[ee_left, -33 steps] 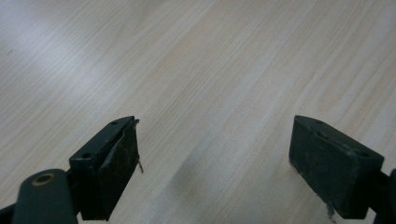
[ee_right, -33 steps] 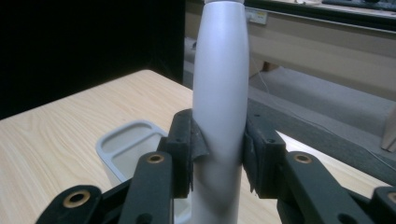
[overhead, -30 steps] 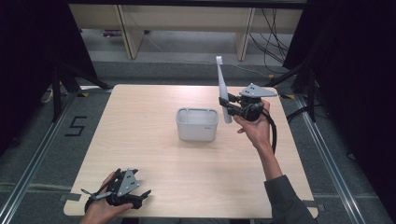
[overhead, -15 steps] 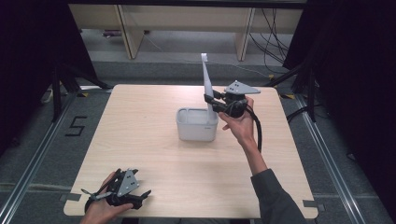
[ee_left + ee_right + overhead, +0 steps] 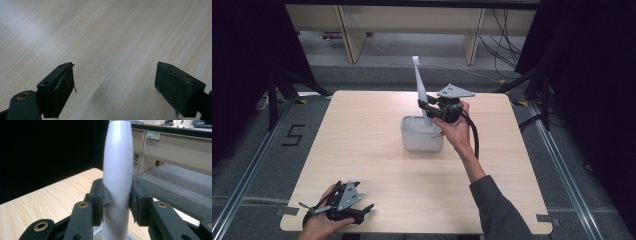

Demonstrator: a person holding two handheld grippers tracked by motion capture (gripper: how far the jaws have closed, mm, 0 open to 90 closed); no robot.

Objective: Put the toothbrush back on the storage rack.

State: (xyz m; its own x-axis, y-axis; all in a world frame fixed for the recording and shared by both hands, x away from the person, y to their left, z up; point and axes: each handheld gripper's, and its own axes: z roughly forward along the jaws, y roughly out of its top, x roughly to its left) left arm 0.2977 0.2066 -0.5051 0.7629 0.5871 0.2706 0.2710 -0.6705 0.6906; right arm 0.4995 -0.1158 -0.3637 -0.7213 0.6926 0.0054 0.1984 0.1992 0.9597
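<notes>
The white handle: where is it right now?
In the high view, the white handle stands nearly upright, clamped in the right tool, with its lower end over the white container at mid-table.

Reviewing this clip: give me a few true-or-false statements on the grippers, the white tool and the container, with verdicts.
1. The right gripper is clamped on the white handle. True.
2. The white handle lies flat on the table. False: it is held nearly upright over the white container.
3. The left gripper holds a cloth. False: its jaws are open with nothing between them.
4. The left gripper sits near the table's front left corner. True.
</notes>
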